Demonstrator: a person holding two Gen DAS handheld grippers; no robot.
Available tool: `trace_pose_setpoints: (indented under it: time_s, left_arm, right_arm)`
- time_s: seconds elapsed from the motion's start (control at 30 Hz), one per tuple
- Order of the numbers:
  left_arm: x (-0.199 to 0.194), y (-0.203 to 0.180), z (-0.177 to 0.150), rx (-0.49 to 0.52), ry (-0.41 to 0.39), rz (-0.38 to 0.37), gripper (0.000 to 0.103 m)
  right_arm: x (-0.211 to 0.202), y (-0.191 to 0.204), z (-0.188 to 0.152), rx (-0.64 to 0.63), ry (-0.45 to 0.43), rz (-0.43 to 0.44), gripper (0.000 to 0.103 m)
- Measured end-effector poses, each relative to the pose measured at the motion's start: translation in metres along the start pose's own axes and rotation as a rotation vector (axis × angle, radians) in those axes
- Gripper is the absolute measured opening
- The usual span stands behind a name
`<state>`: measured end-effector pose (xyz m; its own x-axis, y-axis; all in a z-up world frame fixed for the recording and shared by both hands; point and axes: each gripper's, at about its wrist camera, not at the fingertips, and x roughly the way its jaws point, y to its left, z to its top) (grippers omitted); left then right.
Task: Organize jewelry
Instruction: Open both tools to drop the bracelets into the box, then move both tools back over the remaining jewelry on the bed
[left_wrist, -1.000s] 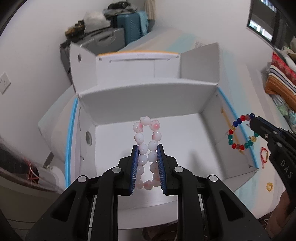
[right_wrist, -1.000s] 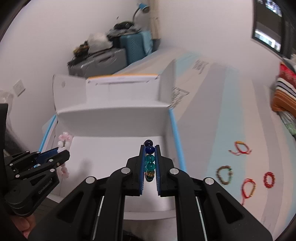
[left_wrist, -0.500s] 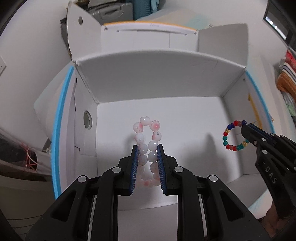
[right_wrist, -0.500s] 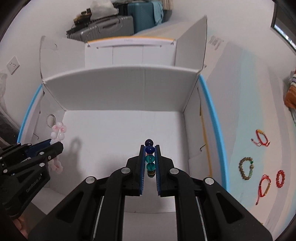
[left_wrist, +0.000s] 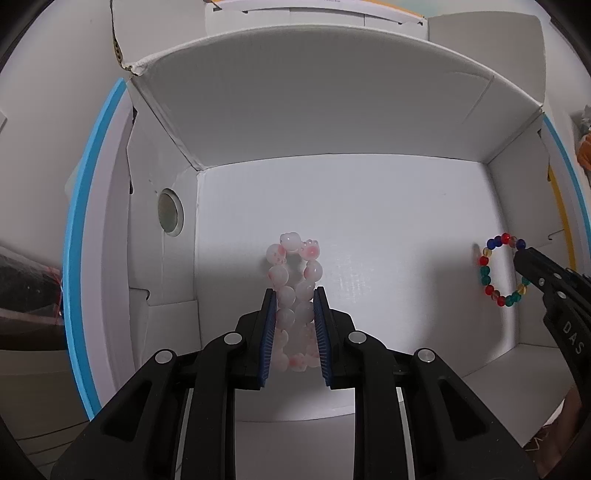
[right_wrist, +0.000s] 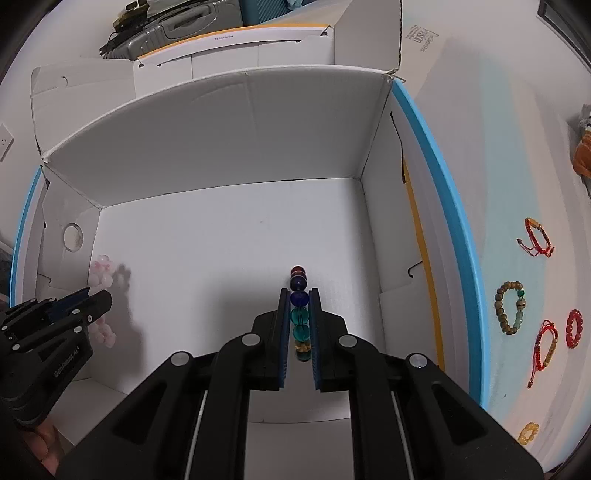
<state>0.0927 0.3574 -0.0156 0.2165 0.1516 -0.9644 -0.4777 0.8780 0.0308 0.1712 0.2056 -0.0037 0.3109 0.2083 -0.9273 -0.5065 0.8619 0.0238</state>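
Between our left gripper's (left_wrist: 294, 295) clamped jaws sits the pink bead bracelet (left_wrist: 293, 291), the right gripper (right_wrist: 299, 291) pinches the multicoloured bead bracelet (right_wrist: 300, 314), both over the white box (right_wrist: 221, 177) floor

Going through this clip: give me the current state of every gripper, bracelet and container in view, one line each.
left gripper: shut on the pink bracelet, over the box.
pink bracelet: clamped, hanging inside the box.
right gripper: shut on the multicolour bracelet.
multicolour bracelet: clamped, held inside the box.
white box: flaps open, nothing lying on its floor.
brown bead bracelet: loose on the table, outside the box.
red bead bracelet: loose on the table.
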Motion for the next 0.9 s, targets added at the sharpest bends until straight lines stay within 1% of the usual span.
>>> trace_pose_setpoints:
  time_s: [0.03, 0.17, 0.2, 0.27, 0.33, 0.37, 0.43, 0.47, 0.5, 0.53, 0.57, 0.63, 0.67, 0.7, 0.8, 0.9]
  left_arm:
    - [0.002, 0.0, 0.001, -0.006, 0.007, 0.002, 0.024]
    - [0.007, 0.003, 0.006, -0.024, 0.02, -0.004, 0.024]
    - [0.008, 0.004, 0.008, -0.027, 0.02, -0.004, 0.026]
    - [0.004, 0.005, 0.008, -0.031, 0.006, -0.005, 0.037]
    - [-0.002, 0.005, 0.008, -0.039, -0.02, 0.002, 0.052]
    - [-0.007, 0.005, 0.007, -0.04, -0.038, 0.001, 0.054]
    - [-0.017, 0.004, 0.005, -0.034, -0.064, -0.018, 0.06]
    - [-0.025, 0.002, 0.004, -0.028, -0.088, -0.025, 0.062]
    - [-0.032, 0.001, 0.002, -0.022, -0.111, -0.032, 0.07]
    - [-0.037, 0.0, 0.001, -0.021, -0.127, -0.026, 0.085]
    - [-0.047, -0.002, -0.001, -0.019, -0.168, -0.009, 0.089]
    - [-0.061, -0.006, -0.006, -0.005, -0.225, 0.018, 0.091]
    - [-0.067, -0.004, -0.013, -0.001, -0.248, 0.021, 0.092]
    - [-0.072, -0.004, -0.017, 0.002, -0.261, 0.012, 0.094]
    - [-0.089, -0.002, -0.026, 0.012, -0.302, -0.009, 0.097]
    - [-0.108, -0.006, -0.031, 0.023, -0.35, -0.032, 0.097]
  right_arm:
    - [0.001, 0.0, 0.0, 0.0, 0.006, -0.004, 0.009]
    - [0.001, 0.002, 0.001, 0.007, 0.009, 0.001, 0.011]
    - [0.001, 0.002, 0.001, 0.008, 0.009, 0.001, 0.011]
    - [0.001, 0.003, 0.002, 0.003, 0.006, -0.008, 0.013]
    - [-0.003, 0.004, 0.003, 0.001, -0.005, -0.011, 0.03]
    - [-0.007, 0.003, 0.003, 0.004, -0.02, -0.01, 0.034]
    - [-0.017, 0.002, 0.002, 0.007, -0.048, -0.002, 0.049]
    - [-0.024, 0.002, 0.001, 0.004, -0.064, -0.004, 0.052]
    - [-0.031, 0.002, 0.001, -0.002, -0.08, -0.008, 0.06]
    - [-0.036, 0.002, 0.0, -0.007, -0.093, -0.011, 0.067]
    - [-0.044, 0.001, -0.001, -0.01, -0.112, -0.011, 0.069]
    - [-0.06, -0.001, -0.004, -0.009, -0.151, -0.013, 0.077]
    - [-0.066, -0.003, -0.005, -0.009, -0.171, -0.015, 0.079]
    - [-0.073, -0.005, -0.005, -0.008, -0.186, -0.015, 0.082]
    - [-0.09, -0.011, -0.008, -0.002, -0.223, -0.016, 0.089]
    - [-0.107, -0.022, -0.011, 0.009, -0.262, -0.027, 0.094]
